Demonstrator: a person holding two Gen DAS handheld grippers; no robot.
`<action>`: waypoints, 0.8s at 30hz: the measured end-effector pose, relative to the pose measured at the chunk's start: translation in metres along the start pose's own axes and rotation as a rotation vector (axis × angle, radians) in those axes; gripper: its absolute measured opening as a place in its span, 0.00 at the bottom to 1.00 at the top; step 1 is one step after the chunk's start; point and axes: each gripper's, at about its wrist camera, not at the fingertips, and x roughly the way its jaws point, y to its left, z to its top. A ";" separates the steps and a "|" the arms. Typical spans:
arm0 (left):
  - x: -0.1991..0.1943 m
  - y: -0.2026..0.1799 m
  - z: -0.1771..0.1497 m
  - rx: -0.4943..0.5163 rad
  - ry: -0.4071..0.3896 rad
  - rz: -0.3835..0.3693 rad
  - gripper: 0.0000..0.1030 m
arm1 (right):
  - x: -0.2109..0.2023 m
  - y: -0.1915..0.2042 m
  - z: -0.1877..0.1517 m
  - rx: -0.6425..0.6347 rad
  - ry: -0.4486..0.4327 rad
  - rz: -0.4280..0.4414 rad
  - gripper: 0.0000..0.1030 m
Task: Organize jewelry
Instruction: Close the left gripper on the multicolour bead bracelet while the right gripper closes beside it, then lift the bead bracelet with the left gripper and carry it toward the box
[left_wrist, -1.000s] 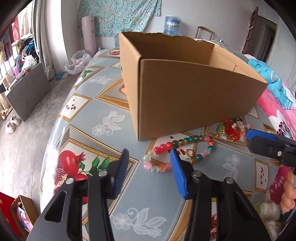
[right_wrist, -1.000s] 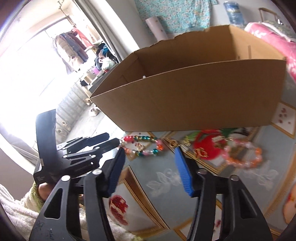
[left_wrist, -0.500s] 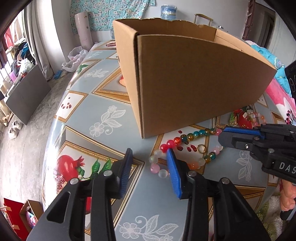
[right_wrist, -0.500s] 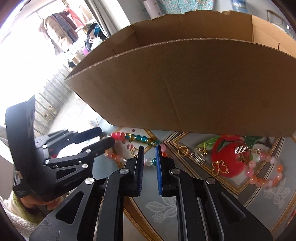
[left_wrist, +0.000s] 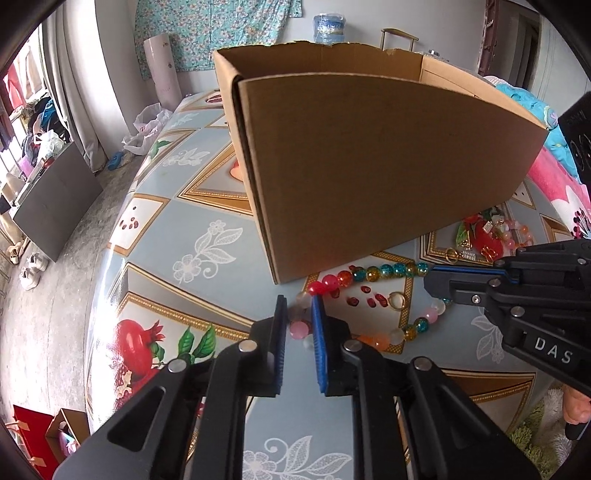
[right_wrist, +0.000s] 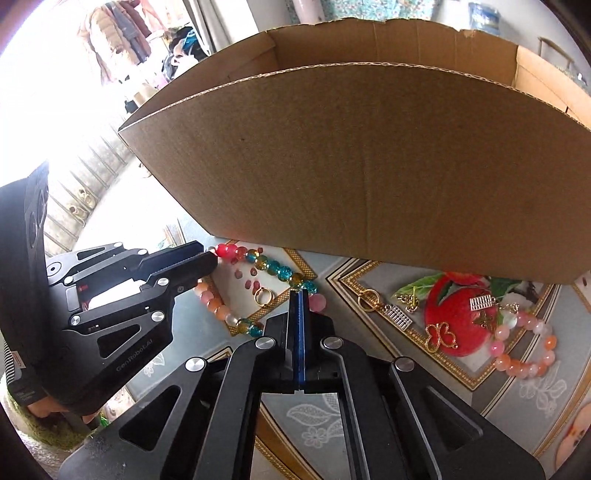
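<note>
Your bracelet (left_wrist: 373, 291), a loop of red, teal, amber, pink and frosted beads, lay on the tablecloth (left_wrist: 207, 221) just before the box (left_wrist: 369, 166). Your left gripper (left_wrist: 298, 310) had just closed on its pink beads; your right gripper (right_wrist: 299, 295) pinched the opposite side, jaws fully together.

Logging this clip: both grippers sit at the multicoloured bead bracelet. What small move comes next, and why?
Probably lift together toward the cardboard box. The left gripper and right gripper have just closed on opposite sides of the bead bracelet, which lies on the table.
</note>
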 end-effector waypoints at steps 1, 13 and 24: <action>-0.001 0.000 0.000 -0.004 -0.001 -0.007 0.09 | -0.002 0.001 0.000 0.001 -0.004 0.003 0.00; -0.025 0.000 -0.001 -0.016 -0.050 -0.019 0.09 | -0.044 -0.020 -0.016 0.018 -0.063 0.024 0.00; -0.066 -0.011 0.002 -0.016 -0.152 -0.005 0.08 | -0.091 -0.035 -0.034 0.031 -0.167 0.079 0.00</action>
